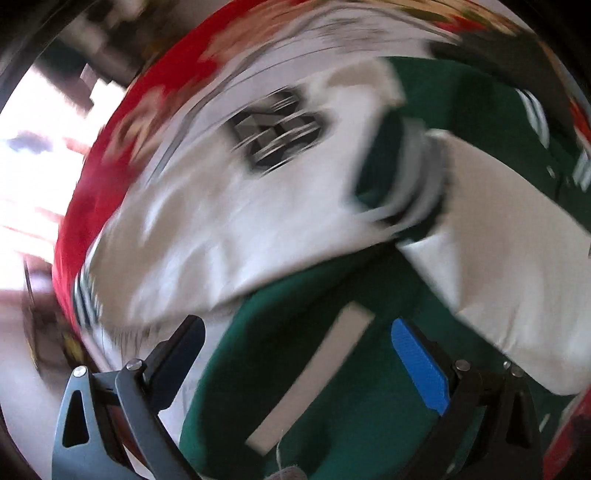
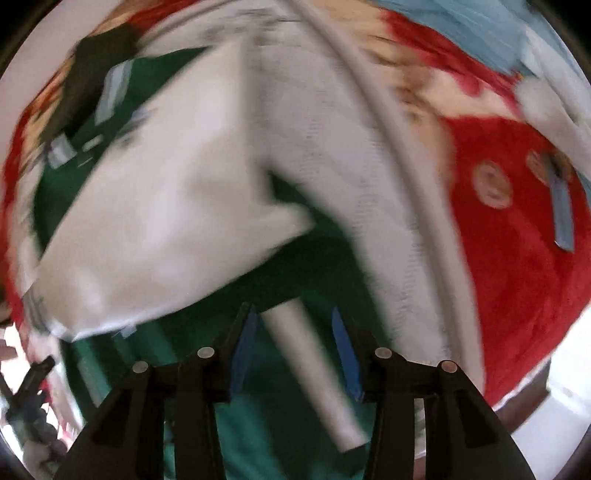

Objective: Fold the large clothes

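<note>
A large green and white jacket (image 1: 332,376) lies spread on a red patterned blanket (image 1: 85,206). Its white sleeves (image 1: 229,221) are folded across the green body, one bearing a dark logo patch (image 1: 280,129). A white neck label (image 1: 314,373) shows on the green lining. My left gripper (image 1: 299,354) is open just above the green lining near the label, holding nothing. In the right wrist view the same jacket (image 2: 280,417) fills the frame, with a white sleeve (image 2: 155,236) and the label (image 2: 314,373). My right gripper (image 2: 291,350) is open over the label. Both views are motion-blurred.
The red blanket (image 2: 517,258) with printed figures covers the surface around the jacket. A pale blue area (image 2: 461,29) lies at the far right. A bright window or floor area (image 1: 33,155) shows to the left.
</note>
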A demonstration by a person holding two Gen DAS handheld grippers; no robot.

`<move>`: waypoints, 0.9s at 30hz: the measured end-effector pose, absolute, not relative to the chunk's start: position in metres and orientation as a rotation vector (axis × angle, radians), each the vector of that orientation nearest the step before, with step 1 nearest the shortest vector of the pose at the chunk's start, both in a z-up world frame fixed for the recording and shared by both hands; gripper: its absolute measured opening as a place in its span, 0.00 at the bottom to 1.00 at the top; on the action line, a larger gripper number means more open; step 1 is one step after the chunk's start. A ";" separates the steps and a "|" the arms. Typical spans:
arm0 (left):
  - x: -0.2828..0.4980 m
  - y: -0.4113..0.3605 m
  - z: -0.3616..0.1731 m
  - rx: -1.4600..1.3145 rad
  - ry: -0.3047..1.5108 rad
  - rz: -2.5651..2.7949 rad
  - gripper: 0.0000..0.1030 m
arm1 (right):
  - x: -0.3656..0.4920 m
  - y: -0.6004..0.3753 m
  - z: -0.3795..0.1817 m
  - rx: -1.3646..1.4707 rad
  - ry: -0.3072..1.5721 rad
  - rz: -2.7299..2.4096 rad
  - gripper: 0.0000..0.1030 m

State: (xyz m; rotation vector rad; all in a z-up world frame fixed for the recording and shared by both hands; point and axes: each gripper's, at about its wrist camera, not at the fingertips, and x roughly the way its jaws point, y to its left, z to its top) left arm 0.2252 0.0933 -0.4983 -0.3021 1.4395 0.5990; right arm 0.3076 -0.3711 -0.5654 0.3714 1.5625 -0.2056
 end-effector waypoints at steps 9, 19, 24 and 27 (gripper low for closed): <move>0.097 0.202 -0.528 -0.924 1.356 0.746 1.00 | 0.330 -0.185 -0.569 0.277 1.646 0.156 0.45; 0.047 0.307 -0.571 -1.362 1.042 0.930 0.90 | 0.339 -0.077 -0.592 0.083 1.681 0.256 0.45; 0.065 0.347 -0.567 -1.223 0.996 1.051 0.39 | 0.347 -0.051 -0.595 0.089 1.678 0.252 0.50; 0.073 0.382 -0.561 -1.164 0.964 1.076 0.16 | 0.356 -0.036 -0.594 0.091 1.657 0.255 0.57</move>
